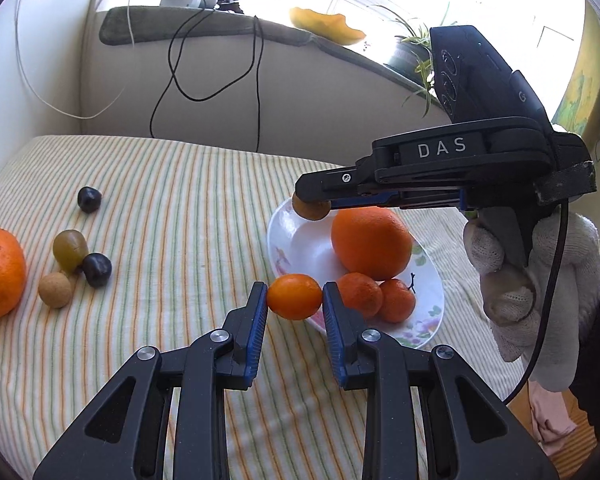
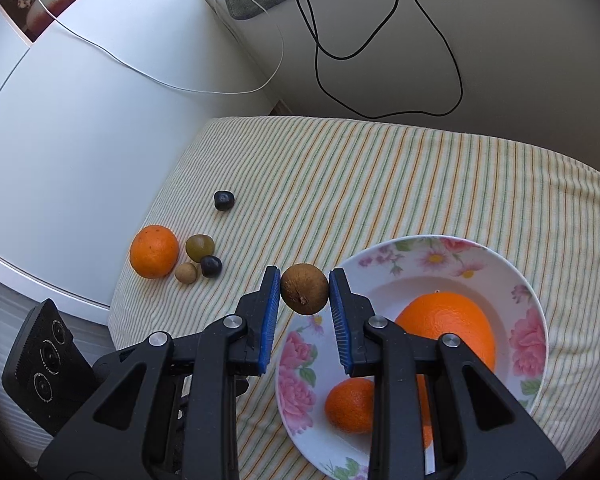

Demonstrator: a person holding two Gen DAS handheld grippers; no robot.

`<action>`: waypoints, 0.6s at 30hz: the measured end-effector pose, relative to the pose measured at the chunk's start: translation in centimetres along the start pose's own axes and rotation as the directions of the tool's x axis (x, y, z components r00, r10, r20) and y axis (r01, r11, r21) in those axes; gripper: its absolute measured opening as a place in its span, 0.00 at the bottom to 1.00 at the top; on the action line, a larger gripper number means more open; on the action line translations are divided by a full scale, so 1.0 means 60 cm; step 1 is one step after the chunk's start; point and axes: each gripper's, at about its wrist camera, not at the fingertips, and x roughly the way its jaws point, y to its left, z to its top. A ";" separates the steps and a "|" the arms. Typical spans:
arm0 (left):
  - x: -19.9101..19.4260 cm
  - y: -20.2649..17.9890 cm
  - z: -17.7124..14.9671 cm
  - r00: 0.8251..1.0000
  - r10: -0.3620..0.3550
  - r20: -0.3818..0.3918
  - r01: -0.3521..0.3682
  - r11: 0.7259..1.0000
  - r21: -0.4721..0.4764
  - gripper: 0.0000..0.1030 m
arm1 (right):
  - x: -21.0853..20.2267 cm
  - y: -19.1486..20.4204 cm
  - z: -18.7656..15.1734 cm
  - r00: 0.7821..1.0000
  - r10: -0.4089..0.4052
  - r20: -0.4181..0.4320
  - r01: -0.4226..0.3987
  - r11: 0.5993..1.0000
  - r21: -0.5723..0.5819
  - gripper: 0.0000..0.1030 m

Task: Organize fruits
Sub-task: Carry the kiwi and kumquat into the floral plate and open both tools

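Both loaded: left gripper (image 1: 295, 297) clamps kumquat (image 1: 294, 296), right gripper (image 2: 305, 295) clamps brown fruit (image 2: 304, 294); plate (image 2: 452, 256) lower right, right nearer.

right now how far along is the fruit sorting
Done: a big orange and small tangerines lie on the floral plate. In hand: left gripper clamps a kumquat; right gripper clamps a brown fruit. Left: five fruits on the striped cloth.
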 end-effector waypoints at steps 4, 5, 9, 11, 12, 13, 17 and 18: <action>0.004 -0.015 0.001 1.000 -0.005 -0.006 0.005 1.000 0.010 0.26 | -0.008 -0.015 -0.006 1.000 -0.003 0.005 0.003 1.000 0.009 0.25; 0.005 -0.020 0.002 1.000 -0.006 -0.007 0.006 1.000 0.012 0.26 | -0.010 -0.018 -0.007 1.000 -0.004 0.006 0.004 1.000 0.011 0.25; 0.009 -0.032 0.000 1.000 -0.008 -0.010 0.008 1.000 0.022 0.26 | -0.016 -0.024 -0.012 1.000 -0.013 0.011 0.013 1.000 0.010 0.25; 0.009 -0.038 -0.002 1.000 -0.008 -0.011 0.008 1.000 0.028 0.26 | -0.018 -0.027 -0.014 1.000 -0.013 0.012 0.013 1.000 0.011 0.25; 0.009 -0.040 -0.003 1.000 -0.007 -0.012 0.007 1.000 0.030 0.26 | -0.018 -0.028 -0.015 1.000 -0.013 0.013 0.013 1.000 0.013 0.25; 0.010 -0.042 -0.002 1.000 -0.007 -0.012 0.008 0.999 0.031 0.26 | -0.019 -0.028 -0.016 1.000 -0.013 0.013 0.013 1.000 0.014 0.25; 0.013 -0.049 -0.003 1.000 -0.006 -0.013 0.007 0.999 0.036 0.26 | -0.023 -0.028 -0.018 1.000 -0.019 0.018 0.019 1.000 0.008 0.25; 0.013 -0.050 -0.004 1.000 -0.006 -0.013 0.006 0.999 0.038 0.26 | -0.024 -0.027 -0.018 1.000 -0.023 0.020 0.023 1.000 0.006 0.25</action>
